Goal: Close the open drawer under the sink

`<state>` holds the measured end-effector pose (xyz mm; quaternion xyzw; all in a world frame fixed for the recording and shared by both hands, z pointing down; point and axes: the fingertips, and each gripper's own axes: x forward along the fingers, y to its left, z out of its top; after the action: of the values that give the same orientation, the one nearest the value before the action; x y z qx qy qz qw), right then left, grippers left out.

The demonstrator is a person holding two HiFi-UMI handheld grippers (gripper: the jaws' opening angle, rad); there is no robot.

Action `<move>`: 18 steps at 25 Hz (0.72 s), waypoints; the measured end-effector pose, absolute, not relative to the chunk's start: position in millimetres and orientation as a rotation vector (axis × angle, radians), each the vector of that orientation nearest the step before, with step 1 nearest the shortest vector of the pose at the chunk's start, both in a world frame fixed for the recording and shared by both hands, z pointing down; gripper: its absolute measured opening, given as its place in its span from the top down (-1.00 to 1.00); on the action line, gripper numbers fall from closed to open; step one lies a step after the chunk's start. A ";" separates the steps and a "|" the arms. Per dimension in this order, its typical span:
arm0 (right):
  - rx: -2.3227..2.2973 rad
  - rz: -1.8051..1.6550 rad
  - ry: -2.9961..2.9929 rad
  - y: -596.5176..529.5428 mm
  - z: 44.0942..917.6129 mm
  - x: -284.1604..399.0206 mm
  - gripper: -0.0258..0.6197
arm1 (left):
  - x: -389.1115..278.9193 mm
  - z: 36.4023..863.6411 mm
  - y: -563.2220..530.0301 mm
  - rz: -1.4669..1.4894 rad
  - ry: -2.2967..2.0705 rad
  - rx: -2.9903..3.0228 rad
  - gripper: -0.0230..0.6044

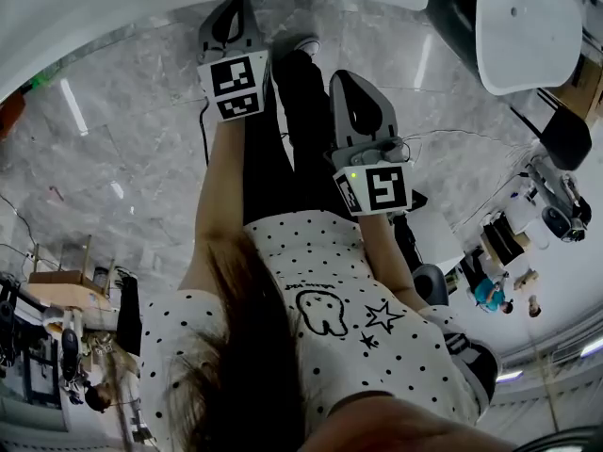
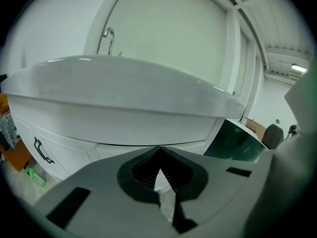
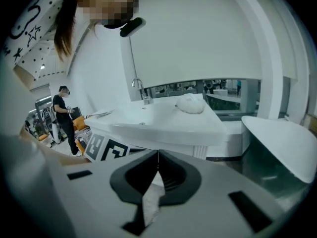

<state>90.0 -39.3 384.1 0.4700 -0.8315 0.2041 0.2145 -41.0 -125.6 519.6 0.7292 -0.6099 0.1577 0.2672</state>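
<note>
My left gripper (image 2: 159, 151) and right gripper (image 3: 157, 155) are both empty, jaws pinched together. Drawer (image 2: 62, 150) sits under the sink (image 2: 124, 88) front edge. Stiff panel, probably light on slides; I'd push flat beside its handle (image 2: 42, 150), no grasp.

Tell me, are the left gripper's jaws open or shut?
Shut. The left gripper shows its jaw tips touching in its own view, nothing gripped between them.
</note>
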 end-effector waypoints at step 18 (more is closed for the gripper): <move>1.252 0.488 -2.352 -35.2 343.5 78.4 0.87 | -54.2 402.2 -104.0 0.324 -1.675 2.103 0.91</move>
<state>78.4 -35.2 343.5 0.4515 -0.8480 0.1761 0.2147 -54.2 -104.0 402.2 0.7585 -0.6039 0.1168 0.2150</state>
